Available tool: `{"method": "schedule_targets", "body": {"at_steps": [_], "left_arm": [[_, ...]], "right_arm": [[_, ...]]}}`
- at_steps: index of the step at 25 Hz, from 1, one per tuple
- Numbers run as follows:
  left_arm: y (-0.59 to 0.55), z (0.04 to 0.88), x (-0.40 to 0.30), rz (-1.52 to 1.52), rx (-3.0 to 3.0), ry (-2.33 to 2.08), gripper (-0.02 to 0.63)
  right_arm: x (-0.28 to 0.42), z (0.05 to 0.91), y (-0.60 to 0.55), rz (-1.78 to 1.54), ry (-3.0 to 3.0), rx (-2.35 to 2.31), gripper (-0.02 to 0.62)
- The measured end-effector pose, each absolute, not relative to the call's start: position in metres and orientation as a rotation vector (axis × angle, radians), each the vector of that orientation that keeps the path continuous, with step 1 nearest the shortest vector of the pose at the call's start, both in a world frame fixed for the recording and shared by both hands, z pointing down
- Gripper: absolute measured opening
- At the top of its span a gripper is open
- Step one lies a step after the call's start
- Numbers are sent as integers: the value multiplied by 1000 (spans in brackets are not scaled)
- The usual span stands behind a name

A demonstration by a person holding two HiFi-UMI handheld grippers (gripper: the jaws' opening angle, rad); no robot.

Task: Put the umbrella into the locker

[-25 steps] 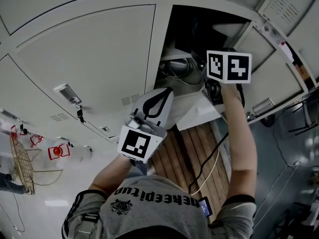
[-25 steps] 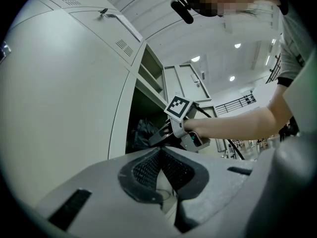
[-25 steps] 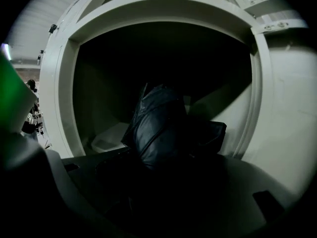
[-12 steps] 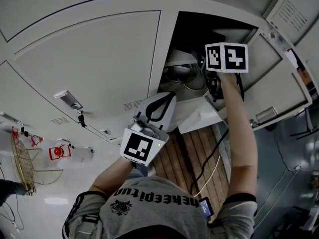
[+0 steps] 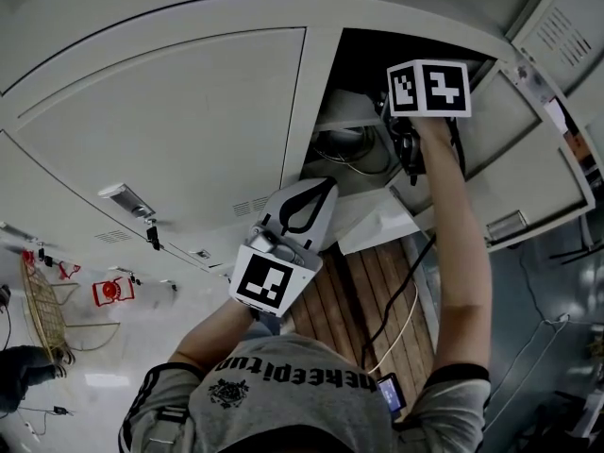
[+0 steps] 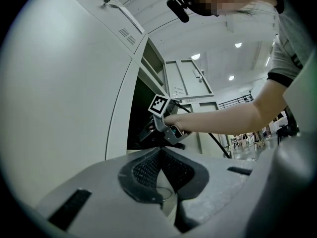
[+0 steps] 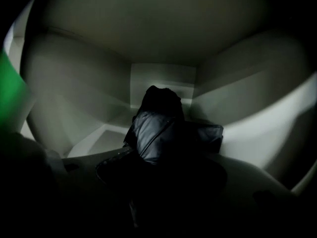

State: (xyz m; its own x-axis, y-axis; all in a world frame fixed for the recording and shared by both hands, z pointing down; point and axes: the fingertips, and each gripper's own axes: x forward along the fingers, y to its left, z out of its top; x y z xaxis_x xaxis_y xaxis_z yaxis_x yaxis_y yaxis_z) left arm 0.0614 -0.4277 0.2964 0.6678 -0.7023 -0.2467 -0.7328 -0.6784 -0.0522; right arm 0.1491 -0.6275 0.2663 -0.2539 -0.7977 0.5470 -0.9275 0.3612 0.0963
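Right gripper [image 5: 408, 154] deeper into locker [image 5: 318, 92], umbrella [image 7: 156, 128] seemingly gripped; room all round.

Looking along the left gripper [image 6: 159, 150] towards an open locker [image 6: 138, 108].
Jaws pressed together at the tips, with nothing between them. Beyond them, stretched into the dark opening beside a closed grey door [image 6: 64, 83]: the right gripper [image 6: 153, 129] with its marker cube [image 6: 158, 104], held by a hand [image 6: 173, 124] on a bare arm [image 6: 223, 118]. Further back, an open locker door [image 6: 190, 78] under ceiling lights [image 6: 196, 56].
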Motion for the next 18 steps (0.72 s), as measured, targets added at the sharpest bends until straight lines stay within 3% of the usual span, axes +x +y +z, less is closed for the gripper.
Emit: {"method": "schedule_targets", "body": {"at_steps": [12, 18], "left_arm": [[-438, 297, 68, 315, -2752, 1161, 3], [-437, 297, 71, 318, -2758, 1149, 5]], "right_arm": [[145, 262, -641, 301, -2110, 1493, 275], [144, 234, -641, 106, -2077, 1560, 273]]}}
